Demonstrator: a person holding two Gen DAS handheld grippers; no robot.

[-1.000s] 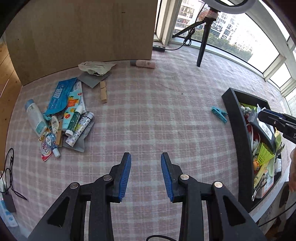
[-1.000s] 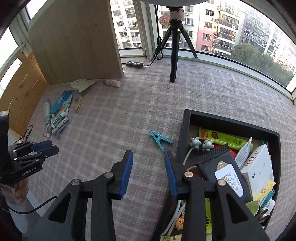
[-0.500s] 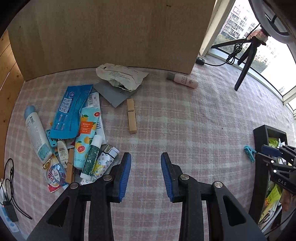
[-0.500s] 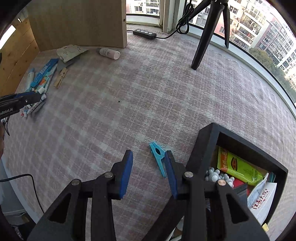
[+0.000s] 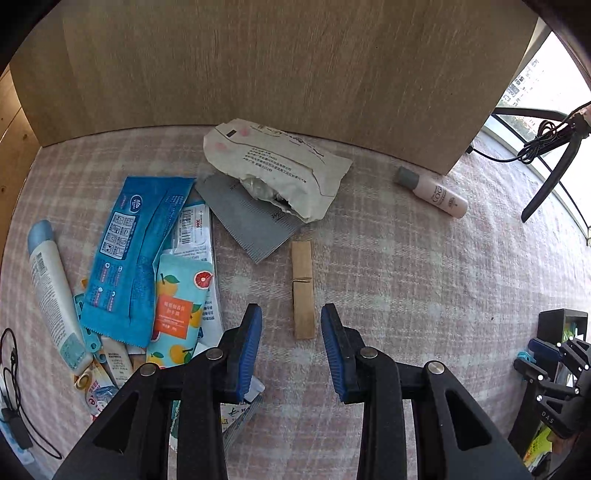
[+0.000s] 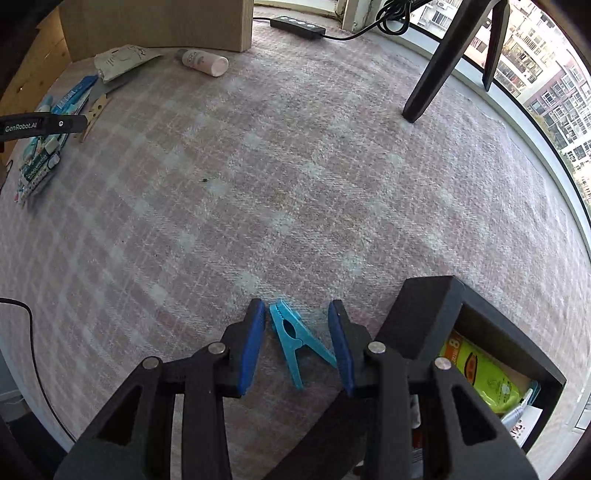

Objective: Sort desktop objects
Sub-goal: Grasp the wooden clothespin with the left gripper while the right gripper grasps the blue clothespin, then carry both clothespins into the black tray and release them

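A wooden clothespin (image 5: 303, 290) lies on the pink plaid cloth, its near end just beyond the open fingers of my left gripper (image 5: 291, 345), which points down at it. Left of it sprawls a heap of tubes and packets (image 5: 147, 266). In the right wrist view a turquoise plastic clothespin (image 6: 295, 341) lies flat between the blue pads of my right gripper (image 6: 297, 341); the pads stand apart from it, so the gripper is open. Beside it sits the black storage box (image 6: 424, 306), holding a yellow-green packet (image 6: 476, 373).
A crumpled white wrapper (image 5: 273, 166) rests on a grey card (image 5: 251, 218). A pink bottle (image 5: 432, 192) lies near the wooden panel (image 5: 258, 70). A tripod leg (image 6: 439, 59) and a power strip (image 6: 297, 26) stand at the far side. A black cable (image 5: 14, 406) trails at left.
Both grippers have sunk toward the cloth. The left one moved over to the wooden clothespin by the heap. The right one came down so that the turquoise clothespin now lies between its pads.
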